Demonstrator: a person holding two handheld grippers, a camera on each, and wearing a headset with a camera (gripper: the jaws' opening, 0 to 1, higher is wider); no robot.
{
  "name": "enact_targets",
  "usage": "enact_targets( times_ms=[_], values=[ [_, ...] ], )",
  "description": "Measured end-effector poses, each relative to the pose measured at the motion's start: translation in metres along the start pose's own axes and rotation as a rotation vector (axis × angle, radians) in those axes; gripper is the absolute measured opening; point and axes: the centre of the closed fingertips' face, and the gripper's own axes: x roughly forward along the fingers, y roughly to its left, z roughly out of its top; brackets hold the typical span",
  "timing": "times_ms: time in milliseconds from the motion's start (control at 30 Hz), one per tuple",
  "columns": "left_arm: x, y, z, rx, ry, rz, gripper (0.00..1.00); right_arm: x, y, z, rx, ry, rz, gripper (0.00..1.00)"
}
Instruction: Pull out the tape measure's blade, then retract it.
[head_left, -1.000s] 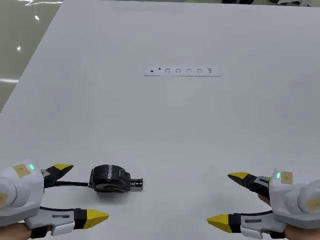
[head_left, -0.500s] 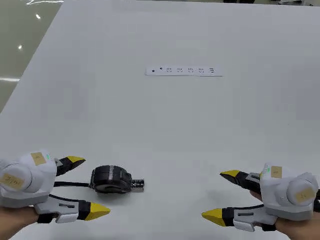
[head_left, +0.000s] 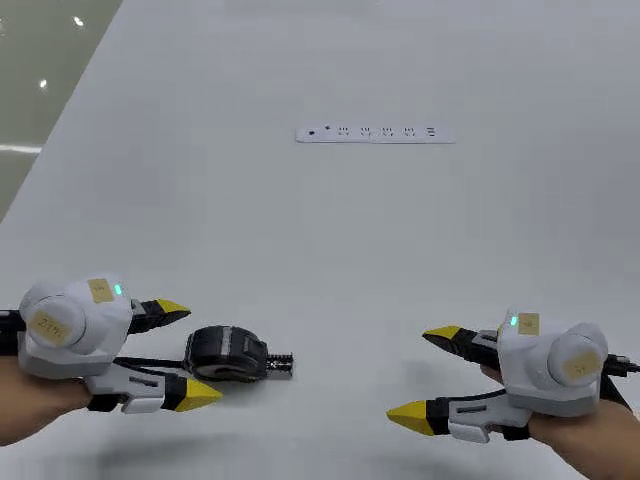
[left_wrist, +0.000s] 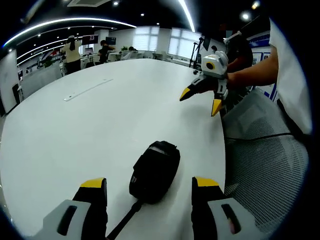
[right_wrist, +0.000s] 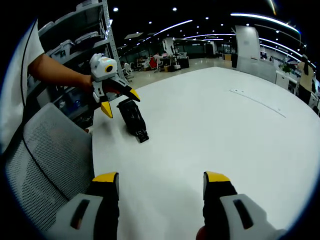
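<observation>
**Tally at the worktop**

There is one tape measure (head_left: 228, 353), one power strip (head_left: 375, 134) and one white worktop (head_left: 330, 250). There are two grippers, the left gripper (head_left: 200, 351) and the right gripper (head_left: 410, 374). Each has two yellow-tipped fingers (head_left: 195, 394), making four fingers in all. One mesh chair (left_wrist: 260, 165) shows in the gripper views.

Bright, even overhead light leaves the white bench (head_left: 330, 250) nearly shadowless and sharp. Ceiling strip lights (right_wrist: 172, 26) streak as glare; both gripper views bow strongly toward their edges.
</observation>
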Motion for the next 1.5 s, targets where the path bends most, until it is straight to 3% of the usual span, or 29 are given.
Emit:
enact_targets(
  times_ms=[167, 633, 1500],
  values=[
    [0.003, 0.006, -0.001, 0.019, 0.000, -0.005, 0.59, 0.005, -0.001, 0.003, 0.002, -0.002, 0.006, 0.69],
    [0.010, 0.000, -0.006, 0.079, 0.040, -0.069, 0.43, 0.019, -0.001, 0.009, -0.009, 0.000, 0.033, 0.67],
    [0.017, -0.007, -0.008, 0.154, 0.071, -0.094, 0.32, 0.029, 0.004, 0.009, -0.022, 0.002, 0.064, 0.65]
  ],
)
